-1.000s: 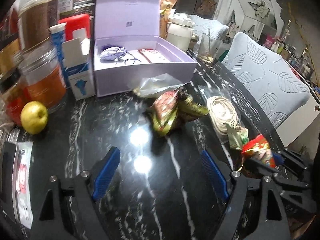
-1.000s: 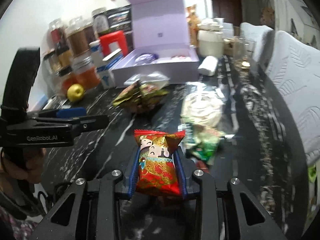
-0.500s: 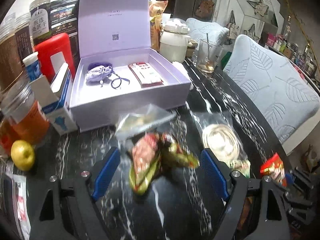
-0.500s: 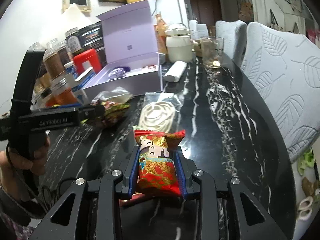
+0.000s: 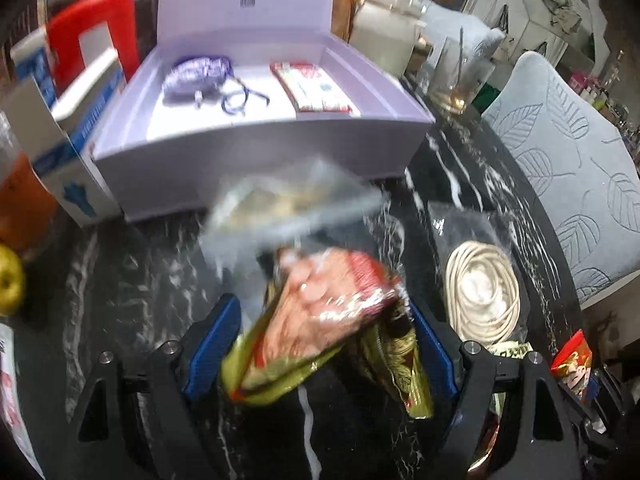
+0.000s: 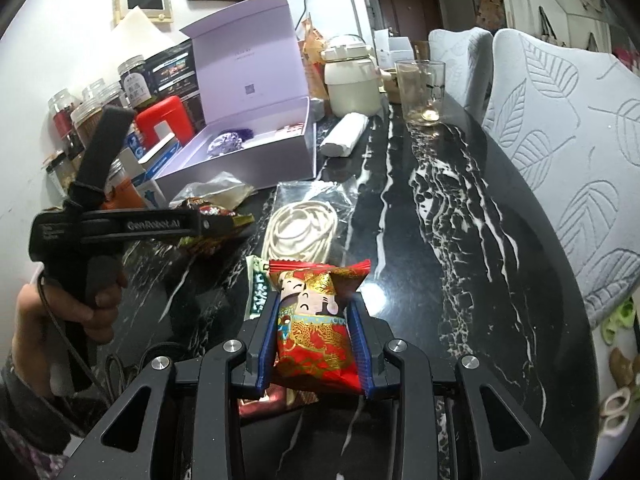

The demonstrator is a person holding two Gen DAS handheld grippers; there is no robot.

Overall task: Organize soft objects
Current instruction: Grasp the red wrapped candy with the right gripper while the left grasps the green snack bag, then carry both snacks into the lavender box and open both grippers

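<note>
— Snack packets (image 5: 320, 320), red and gold, are seen bunched on the black marble table (image 5: 120, 280), lying between the blue pads of the left gripper (image 5: 320, 340). Is contact made?

— It cannot be told with certainty. The left jaws are spread wide, a pad on either side of the pile; the right pad seems to touch a gold wrapper, but the view is blurred and no squeeze is shown.

— And the right gripper (image 6: 316, 344)?

— It is closed on a red packet with cartoon faces (image 6: 316, 320); the packet is pinched at both sides and held above the table, upright between the pads.

— Where is the lilac box (image 5: 260, 152)?

— It is set just beyond the pile, lid raised. Inside it a purple pouch with a cord (image 5: 196, 76) lies at the left and a flat red-and-white packet (image 5: 312, 88) at the right.

— What else is near the pile?

— A clear crumpled bag (image 5: 288, 204) is lodged between the pile and the box front. To the right a coil of white cord in a clear bag (image 5: 484, 288) is laid flat — just beside the packets. A yellow-green apple (image 5: 10, 284) rests at the far left edge.
</note>
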